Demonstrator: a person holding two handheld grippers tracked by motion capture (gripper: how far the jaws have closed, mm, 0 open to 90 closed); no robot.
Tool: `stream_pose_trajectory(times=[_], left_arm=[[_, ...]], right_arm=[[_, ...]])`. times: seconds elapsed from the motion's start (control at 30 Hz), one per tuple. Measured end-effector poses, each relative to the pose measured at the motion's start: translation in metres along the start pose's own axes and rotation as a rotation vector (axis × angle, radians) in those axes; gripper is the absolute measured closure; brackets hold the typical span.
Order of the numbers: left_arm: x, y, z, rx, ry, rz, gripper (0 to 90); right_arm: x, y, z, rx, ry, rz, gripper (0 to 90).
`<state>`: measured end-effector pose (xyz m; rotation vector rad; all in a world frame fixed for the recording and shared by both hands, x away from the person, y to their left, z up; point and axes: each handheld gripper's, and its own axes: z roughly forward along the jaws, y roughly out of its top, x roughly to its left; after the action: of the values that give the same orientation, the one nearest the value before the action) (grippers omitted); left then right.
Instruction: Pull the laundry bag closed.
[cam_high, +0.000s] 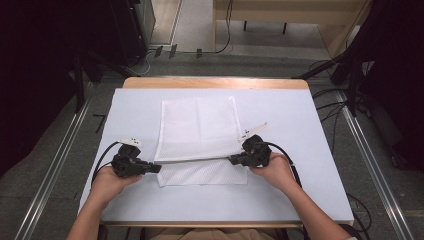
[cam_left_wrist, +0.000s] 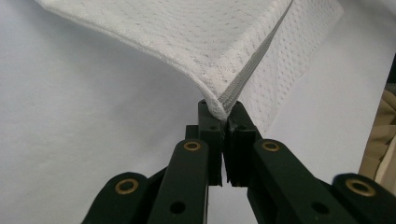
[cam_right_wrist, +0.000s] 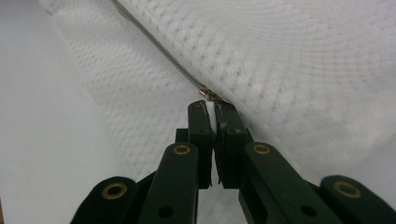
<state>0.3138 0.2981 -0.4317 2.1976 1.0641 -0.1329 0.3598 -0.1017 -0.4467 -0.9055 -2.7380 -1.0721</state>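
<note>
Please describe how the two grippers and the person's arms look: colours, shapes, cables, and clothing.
Both the left gripper and the right gripper are black, each with two flat jaws on hinged links fastened by brass-coloured rivets. A pale plate sits on top of each. A black cable loops from each one. The forearms are bare, with no sleeves in view.

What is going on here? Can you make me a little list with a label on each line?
thing being handled: white mesh bag with a zipper edge
left gripper: jaws shut on one corner of the bag
right gripper: jaws shut on the other corner, by the zipper's metal end
bag's shape: near edge lifted and stretched between the grippers, a lower layer flat underneath
surface: white table
</note>
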Motion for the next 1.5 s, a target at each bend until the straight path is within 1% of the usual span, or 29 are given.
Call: stream_pose_trajectory(times=[0.07,0.17,0.23,0.27,0.3,0.33,0.37,0.47,0.57,0.67,0.7,0.77,0.87,0.9,0.93,0.97,1.0,1.03,1.1,1.13,1.23,1.27,1.33,1.37,1.43,1.5], left_arm=[[0.000,0.000,0.000,-0.001,0.000,-0.002,87.8],[0.000,0.000,0.000,0.001,0.001,0.000,87.8],[0.000,0.000,0.000,0.001,0.004,-0.001,87.8],[0.000,0.000,0.000,0.002,0.000,-0.001,87.8],[0.000,0.000,0.000,0.003,0.004,0.000,87.8],[0.000,0.000,0.000,0.004,0.002,-0.001,87.8],[0.000,-0.001,0.000,0.005,0.004,-0.001,87.8],[0.002,-0.001,0.000,0.005,0.001,-0.002,87.8],[0.001,0.000,0.001,0.007,0.000,0.002,87.8],[0.001,0.000,0.001,0.006,-0.009,-0.011,87.6],[0.001,0.000,0.001,-0.002,-0.011,-0.011,87.5],[0.000,0.001,0.001,-0.005,-0.007,-0.008,87.0],[0.001,0.001,0.002,-0.003,-0.006,-0.015,85.6],[0.002,0.001,0.002,-0.010,-0.011,-0.026,83.9],[0.003,0.001,0.002,-0.008,-0.017,-0.038,80.0],[0.005,0.001,0.003,-0.013,-0.032,-0.065,75.5],[0.006,0.001,0.003,-0.019,-0.043,-0.104,70.5],[0.007,0.002,0.003,-0.024,-0.045,-0.116,68.2],[0.006,0.003,0.003,-0.040,-0.038,-0.107,63.7],[0.006,0.004,0.003,-0.042,-0.038,-0.108,61.3],[0.005,0.005,0.003,-0.059,-0.008,-0.093,55.1],[0.006,0.005,0.003,-0.062,0.001,-0.089,53.3],[0.006,0.004,0.002,-0.081,0.015,-0.084,50.6],[0.007,0.004,0.001,-0.091,0.016,-0.082,47.3],[0.010,0.003,0.000,-0.109,0.021,-0.089,41.5],[0.011,0.003,-0.003,-0.130,0.032,-0.091,40.2]], right_arm=[[-0.003,-0.002,-0.003,-0.008,-0.002,0.001,87.9],[-0.005,-0.006,-0.007,-0.004,-0.006,0.012,87.9],[-0.006,-0.008,-0.008,0.001,-0.009,0.014,87.9],[-0.007,-0.009,-0.008,0.002,-0.010,0.006,87.9],[-0.006,-0.010,-0.009,0.005,-0.006,0.016,87.9],[-0.006,-0.010,-0.009,0.009,-0.009,0.016,87.9],[-0.007,-0.011,-0.009,0.011,-0.009,0.010,87.9],[-0.010,-0.013,-0.012,0.011,-0.014,0.023,87.9],[-0.011,-0.016,-0.016,0.005,-0.007,0.032,87.9],[-0.011,-0.017,-0.016,0.009,-0.008,0.030,87.9],[-0.011,-0.016,-0.015,0.009,-0.011,0.032,87.8],[-0.012,-0.016,-0.014,0.009,-0.016,0.022,87.8],[-0.013,-0.015,-0.014,0.002,-0.014,0.028,87.3],[-0.013,-0.015,-0.014,-0.001,-0.014,0.029,87.0],[-0.014,-0.015,-0.014,-0.014,-0.017,0.027,86.7],[-0.014,-0.015,-0.014,-0.021,-0.017,0.028,86.2],[-0.015,-0.015,-0.014,-0.026,-0.017,0.033,83.5],[-0.016,-0.015,-0.014,-0.033,-0.020,0.046,80.7],[-0.016,-0.015,-0.013,-0.040,-0.021,0.053,76.7],[-0.016,-0.016,-0.013,-0.047,-0.023,0.058,72.3],[-0.016,-0.016,-0.012,-0.062,-0.041,0.059,63.4],[-0.015,-0.016,-0.013,-0.064,-0.056,0.062,61.5],[-0.015,-0.017,-0.015,-0.076,-0.070,0.063,58.1],[-0.016,-0.017,-0.015,-0.089,-0.077,0.062,56.1],[-0.017,-0.017,-0.017,-0.104,-0.089,0.065,55.1],[-0.019,-0.018,-0.019,-0.117,-0.107,0.055,53.4]])
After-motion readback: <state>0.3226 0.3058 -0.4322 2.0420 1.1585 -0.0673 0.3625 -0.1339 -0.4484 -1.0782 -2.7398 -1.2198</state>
